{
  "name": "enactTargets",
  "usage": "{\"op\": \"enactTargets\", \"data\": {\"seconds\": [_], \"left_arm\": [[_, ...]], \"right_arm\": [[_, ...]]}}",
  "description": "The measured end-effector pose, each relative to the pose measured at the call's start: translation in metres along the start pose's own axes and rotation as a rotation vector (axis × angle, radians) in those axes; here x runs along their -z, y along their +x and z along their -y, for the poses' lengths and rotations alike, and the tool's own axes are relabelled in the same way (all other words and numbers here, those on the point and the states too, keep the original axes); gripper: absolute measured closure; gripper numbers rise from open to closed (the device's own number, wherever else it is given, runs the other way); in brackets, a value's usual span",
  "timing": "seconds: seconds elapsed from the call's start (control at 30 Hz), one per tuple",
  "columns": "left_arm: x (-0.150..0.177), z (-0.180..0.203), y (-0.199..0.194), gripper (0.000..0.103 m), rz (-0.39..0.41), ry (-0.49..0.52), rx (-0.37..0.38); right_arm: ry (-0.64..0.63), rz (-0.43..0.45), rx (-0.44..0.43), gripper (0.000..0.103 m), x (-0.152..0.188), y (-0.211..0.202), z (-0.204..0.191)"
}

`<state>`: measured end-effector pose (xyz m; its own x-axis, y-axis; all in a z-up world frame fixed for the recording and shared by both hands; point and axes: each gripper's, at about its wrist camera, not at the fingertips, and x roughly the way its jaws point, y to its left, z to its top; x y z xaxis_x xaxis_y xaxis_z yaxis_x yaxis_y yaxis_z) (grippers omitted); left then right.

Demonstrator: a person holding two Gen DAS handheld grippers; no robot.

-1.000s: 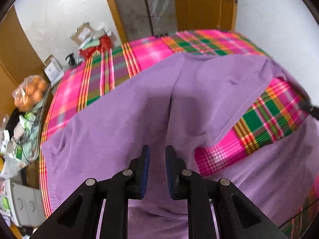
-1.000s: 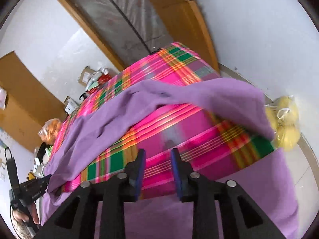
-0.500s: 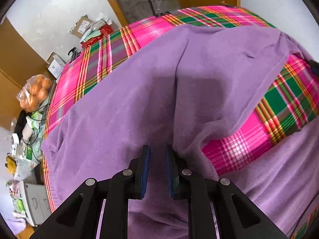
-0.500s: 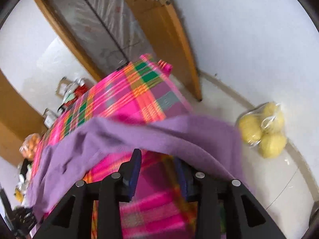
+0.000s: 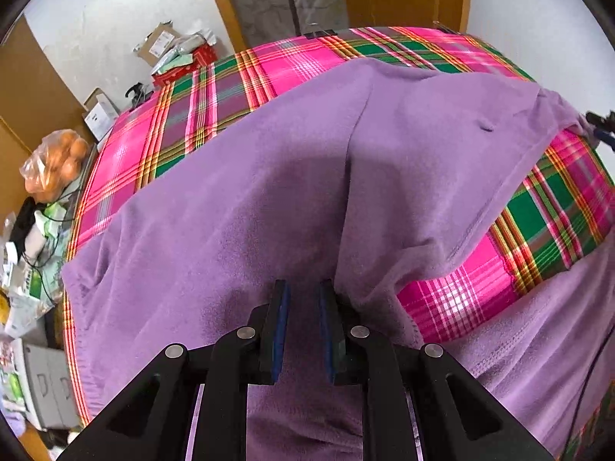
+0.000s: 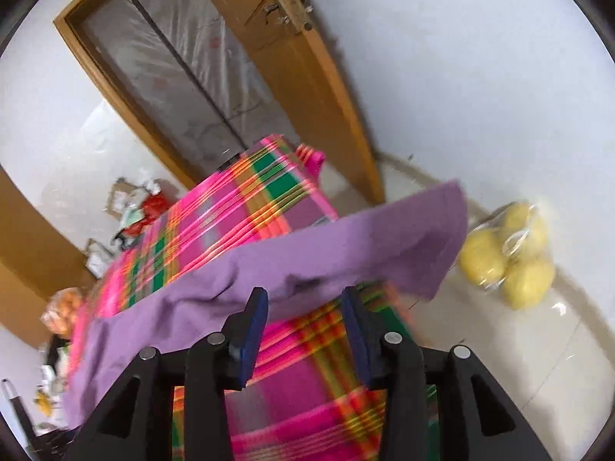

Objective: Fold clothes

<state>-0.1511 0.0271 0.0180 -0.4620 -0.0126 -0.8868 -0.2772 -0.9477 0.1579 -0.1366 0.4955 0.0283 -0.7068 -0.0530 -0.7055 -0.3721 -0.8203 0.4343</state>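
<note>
A purple fleece garment (image 5: 292, 176) lies spread over a table with a pink, green and orange plaid cloth (image 5: 269, 73). My left gripper (image 5: 301, 299) hovers low over the garment's near part, jaws slightly apart with purple fabric seen between them. In the right wrist view the garment's right end (image 6: 346, 253) is lifted off the plaid cloth (image 6: 269, 192), with its corner free in the air. My right gripper (image 6: 303, 299) is open and empty, just below that raised edge. The right gripper's tip (image 5: 599, 123) shows at the far right of the left wrist view.
A wooden door (image 6: 300, 77) and a plastic-covered doorway (image 6: 184, 77) stand behind the table. A bag of yellow fruit (image 6: 507, 253) lies on the floor at the right. A bag of oranges (image 5: 54, 161), boxes (image 5: 165, 42) and clutter sit at the left.
My right gripper has opened wide and swung up and right, letting the purple edge go. The garment's far edge has been carried further over the table. My left gripper stayed put.
</note>
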Motion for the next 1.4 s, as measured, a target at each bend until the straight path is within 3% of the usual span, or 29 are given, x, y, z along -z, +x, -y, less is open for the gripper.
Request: {"op": "enactTargets", "data": {"seconds": [0.2,0.37,0.43,0.5,0.57,0.6,0.77,0.93,1.07,1.27,1.4], "left_arm": [[-0.002,0.014,0.001,0.087,0.023,0.067,-0.069],[-0.002,0.018,0.002,0.087,0.041,0.088,-0.097],[-0.003,0.016,0.002,0.087,0.042,0.086,-0.086],[-0.003,0.013,0.002,0.087,0.044,0.076,-0.069],[-0.003,0.010,0.002,0.091,0.050,0.057,-0.047],[-0.003,0.010,0.003,0.098,0.052,0.050,-0.037],[0.000,0.005,-0.007,0.103,0.090,0.034,-0.042],[0.000,-0.011,-0.027,0.103,0.141,0.008,-0.049],[0.003,-0.014,-0.029,0.103,0.137,0.009,-0.034],[-0.002,0.005,-0.018,0.098,0.084,0.031,0.075],[-0.009,0.026,-0.020,0.094,0.103,0.104,0.097]], "right_arm": [[0.070,-0.075,-0.026,0.063,-0.003,0.025,-0.001],[0.108,-0.061,-0.013,0.063,-0.007,0.034,-0.003],[0.114,-0.060,0.005,0.071,-0.007,0.036,-0.003],[0.128,-0.065,0.017,0.095,-0.009,0.040,0.000],[0.157,-0.068,-0.001,0.097,-0.012,0.042,0.006],[0.161,-0.066,-0.006,0.097,-0.014,0.043,0.007],[0.107,-0.002,-0.015,0.097,-0.029,0.015,0.005],[0.103,0.001,0.013,0.097,-0.024,0.006,0.013],[0.107,-0.007,0.042,0.097,-0.015,0.003,0.022],[0.114,-0.020,0.087,0.097,-0.003,-0.002,0.035],[0.100,-0.022,0.111,0.097,-0.003,0.004,0.039]]}}
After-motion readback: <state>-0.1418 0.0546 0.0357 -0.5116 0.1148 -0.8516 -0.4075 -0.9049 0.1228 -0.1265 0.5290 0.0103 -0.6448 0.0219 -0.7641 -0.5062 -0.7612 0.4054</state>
